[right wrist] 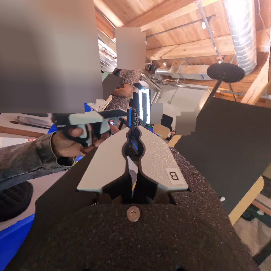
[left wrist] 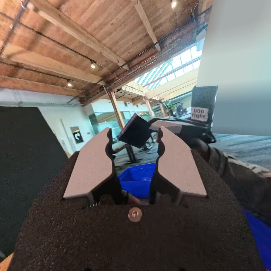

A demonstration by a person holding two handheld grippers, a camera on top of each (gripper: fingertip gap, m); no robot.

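My right gripper [right wrist: 134,129] is shut on a thin flat square plate [right wrist: 132,120], black with a blue edge and a studded face, held on edge and raised in the air. In the left wrist view the plate [left wrist: 134,132] shows as a dark tilted square just beyond my open, empty left gripper [left wrist: 134,131], in line with the gap between its fingers. The right gripper [left wrist: 165,124] reaches in from the right, held by a hand [left wrist: 198,145]. In the right wrist view the left gripper [right wrist: 112,121] is open, its upper fingertip close to the plate's top edge.
A blue bin [left wrist: 136,178] lies below both grippers; its edge also shows low in the right wrist view [right wrist: 13,234]. Black panels stand at the left [left wrist: 22,146] and the right [right wrist: 227,146]. A person [right wrist: 124,90] stands behind. A white tabletop [right wrist: 46,189] lies below.
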